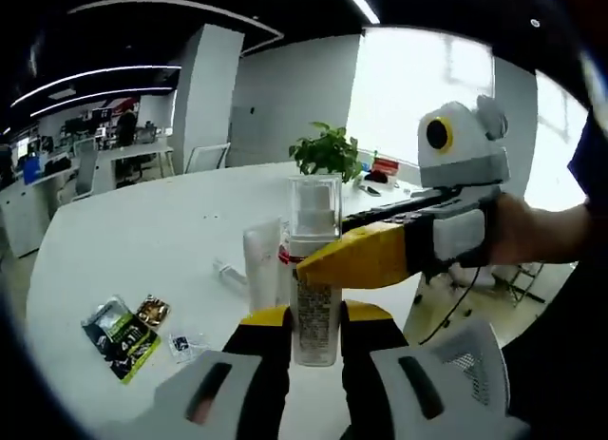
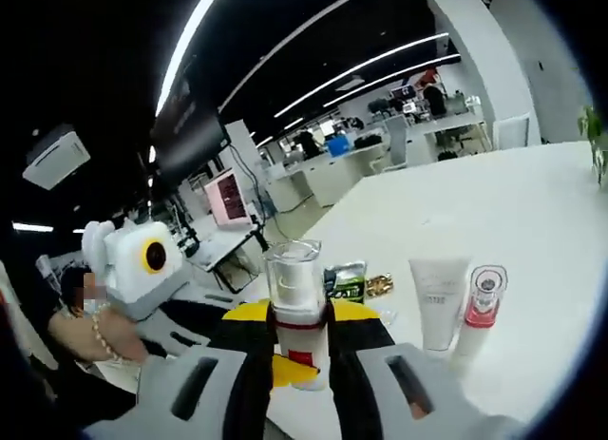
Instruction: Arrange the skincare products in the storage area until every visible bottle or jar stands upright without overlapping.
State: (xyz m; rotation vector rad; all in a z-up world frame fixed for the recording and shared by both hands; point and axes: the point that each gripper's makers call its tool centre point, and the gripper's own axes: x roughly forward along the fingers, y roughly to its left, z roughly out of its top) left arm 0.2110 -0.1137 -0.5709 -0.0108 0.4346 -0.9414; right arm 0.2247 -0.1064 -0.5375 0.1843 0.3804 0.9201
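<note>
A pump bottle with a clear cap and a printed label stands between the jaws of my left gripper, which is shut on its lower body. My right gripper comes in from the right, and its yellow jaw crosses the bottle's neck. In the right gripper view the same bottle sits gripped between the jaws of my right gripper, with the left gripper's yellow fingertips on either side of it. A white tube and a slim bottle with a pink-red cap stand upright side by side just beyond.
The white round table carries several flat sachets at the left and a small clear item near the white tube. A potted plant stands at the far edge. A person's hand holds the right gripper.
</note>
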